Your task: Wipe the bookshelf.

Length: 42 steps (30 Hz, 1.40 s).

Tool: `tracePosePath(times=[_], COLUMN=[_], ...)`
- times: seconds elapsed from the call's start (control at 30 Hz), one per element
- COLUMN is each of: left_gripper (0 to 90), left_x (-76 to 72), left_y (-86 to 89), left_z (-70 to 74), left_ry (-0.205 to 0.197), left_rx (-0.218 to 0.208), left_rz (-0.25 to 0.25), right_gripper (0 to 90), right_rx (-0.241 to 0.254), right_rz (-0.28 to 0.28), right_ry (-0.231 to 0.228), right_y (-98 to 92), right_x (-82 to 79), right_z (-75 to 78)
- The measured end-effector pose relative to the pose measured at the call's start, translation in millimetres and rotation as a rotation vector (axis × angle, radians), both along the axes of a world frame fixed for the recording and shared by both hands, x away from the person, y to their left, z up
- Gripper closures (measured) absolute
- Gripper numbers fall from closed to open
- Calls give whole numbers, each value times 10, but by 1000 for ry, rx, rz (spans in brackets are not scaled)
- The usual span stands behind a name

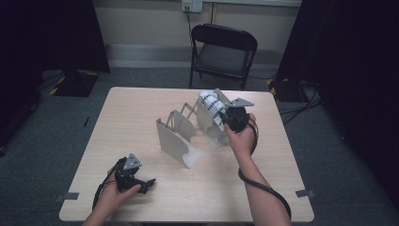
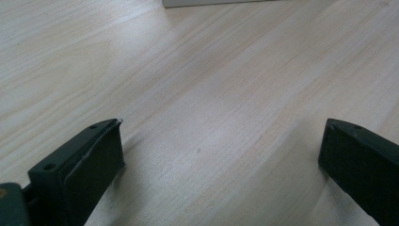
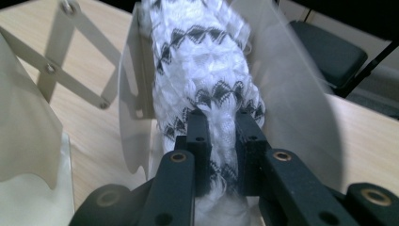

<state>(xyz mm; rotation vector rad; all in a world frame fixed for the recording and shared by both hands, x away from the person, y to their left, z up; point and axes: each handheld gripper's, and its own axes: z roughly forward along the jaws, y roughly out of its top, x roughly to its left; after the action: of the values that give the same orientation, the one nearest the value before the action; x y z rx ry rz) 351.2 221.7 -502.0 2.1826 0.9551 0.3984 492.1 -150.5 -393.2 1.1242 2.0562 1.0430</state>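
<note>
A white knitted cloth with black zigzag bands (image 1: 211, 106) (image 3: 197, 70) stands bunched between the two rightmost white dividers of an expandable rack (image 1: 181, 136) (image 3: 28, 117) at the table's middle. My right gripper (image 1: 225, 118) (image 3: 220, 117) is shut on this cloth, its black pads pinching the fabric from both sides. My left gripper (image 1: 149, 182) (image 2: 221, 146) lies low over the bare wood near the front left corner, jaws wide apart and nothing between them.
The light wooden table (image 1: 141, 108) carries the rack, whose scissor links (image 1: 186, 113) join its panels. A black folding chair (image 1: 221, 52) stands beyond the far edge. Dark curtains flank the room, and cables trail on the floor at right.
</note>
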Motion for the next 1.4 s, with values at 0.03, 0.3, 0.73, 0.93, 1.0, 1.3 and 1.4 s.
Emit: tracePosePath(times=[0.03, 0.3, 0.73, 0.93, 1.0, 1.3, 1.4], left_gripper=[1, 1, 1, 1, 1, 1, 1], left_x=[2, 1, 1, 1, -1, 0, 0], left_y=[5, 4, 2, 4, -2, -1, -1], left_z=[3, 2, 1, 2, -1, -1, 0], left_ry=[0, 0, 0, 0, -1, 0, 0], left_rx=[7, 5, 2, 5, 0, -1, -1], left_rz=[-4, -3, -2, -3, 2, 0, 0], right_gripper=[791, 791, 786, 780, 781, 788, 789], right_rx=[5, -21, -79, -65, -57, -23, -22], right_rz=[2, 15, 29, 27, 27, -4, -8], right_ry=[13, 89, 176, 184, 172, 35, -8], right_y=[13, 59, 21, -25, -44, -123, -121], right_x=[10, 26, -94, -153, -180, -232, -230], right_z=[-50, -425, -832, -866, -836, -349, -173])
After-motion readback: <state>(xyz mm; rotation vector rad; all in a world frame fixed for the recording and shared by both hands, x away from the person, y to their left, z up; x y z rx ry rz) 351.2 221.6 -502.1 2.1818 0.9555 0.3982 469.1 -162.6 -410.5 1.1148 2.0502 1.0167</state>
